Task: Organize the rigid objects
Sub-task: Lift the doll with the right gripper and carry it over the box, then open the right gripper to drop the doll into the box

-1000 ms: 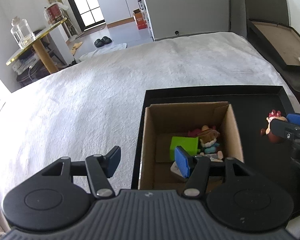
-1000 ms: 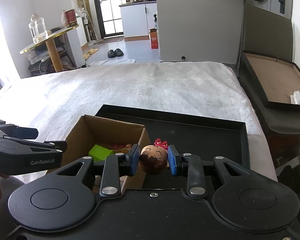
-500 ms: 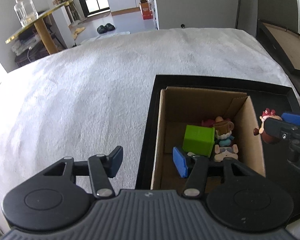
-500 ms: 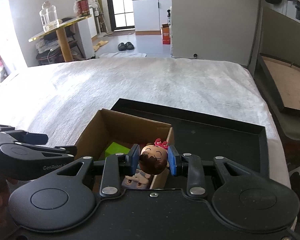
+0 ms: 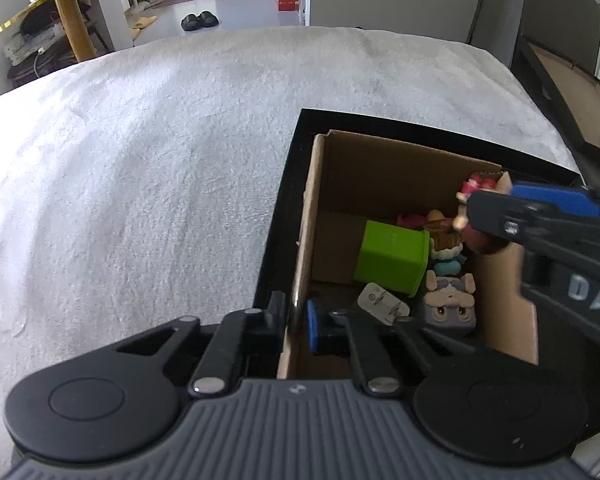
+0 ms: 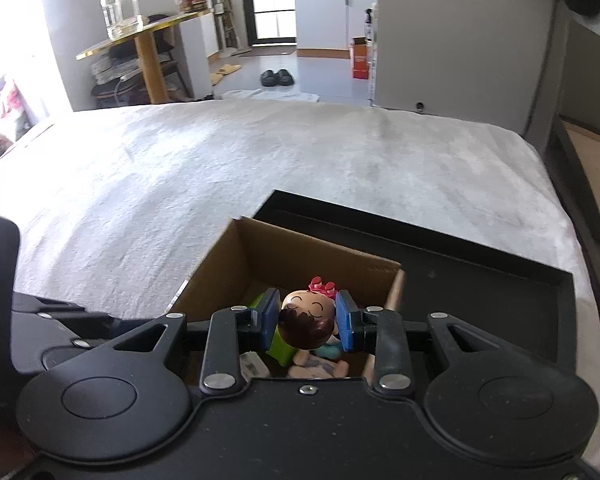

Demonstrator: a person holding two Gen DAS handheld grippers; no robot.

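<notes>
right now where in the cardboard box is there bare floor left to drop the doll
Bare floor in the cardboard box lies along its far wall, behind the green block, and in the near-left corner by the left gripper. The right side is crowded with figurines. The right gripper holds the doll above the box's right side.

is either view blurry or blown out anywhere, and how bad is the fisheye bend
Left wrist view: right gripper holding the doll figure is soft and smeared; bed cover curves strongly. Right wrist view: doll figure sharp, window side at far left blown out, cardboard box interior shadowed.
</notes>
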